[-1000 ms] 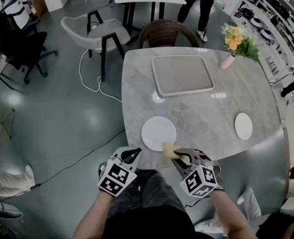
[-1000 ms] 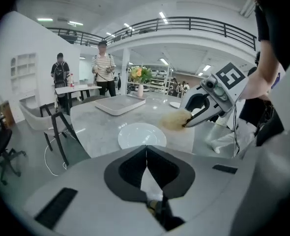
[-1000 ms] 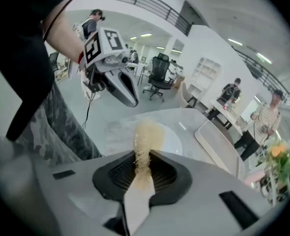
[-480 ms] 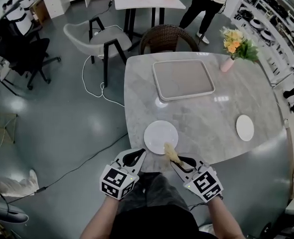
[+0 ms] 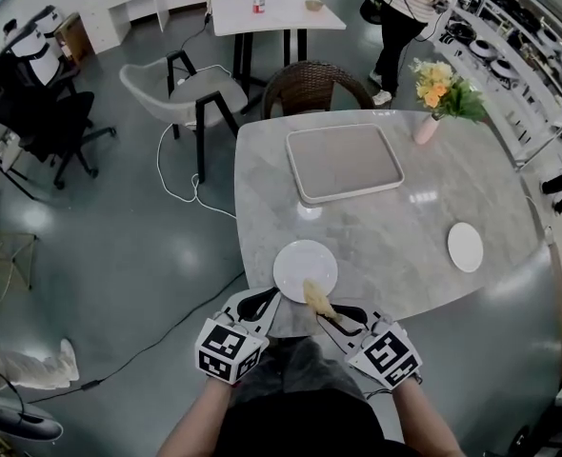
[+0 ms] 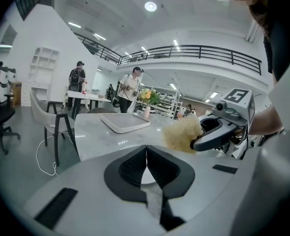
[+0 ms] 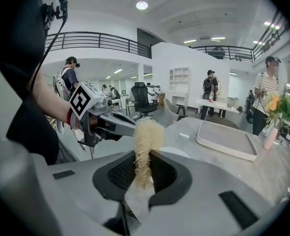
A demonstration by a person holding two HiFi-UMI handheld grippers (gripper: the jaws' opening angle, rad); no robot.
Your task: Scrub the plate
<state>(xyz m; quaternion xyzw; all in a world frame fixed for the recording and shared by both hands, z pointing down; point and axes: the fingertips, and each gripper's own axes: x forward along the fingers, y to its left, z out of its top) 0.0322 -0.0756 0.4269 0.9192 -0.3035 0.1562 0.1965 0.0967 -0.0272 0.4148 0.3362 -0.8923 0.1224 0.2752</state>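
Near the front edge of the marble table (image 5: 386,227) lies the white plate (image 5: 305,263). Over its near rim sits a yellow fibrous scrubber (image 5: 316,298), clamped in your right gripper (image 5: 331,312). Your left gripper (image 5: 265,300), jaws together and empty, hovers just beside the plate.

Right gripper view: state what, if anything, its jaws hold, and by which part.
The right gripper is shut on a pale yellow fibrous scrubber, pinching it by one end; the rest stands out beyond the jaws.
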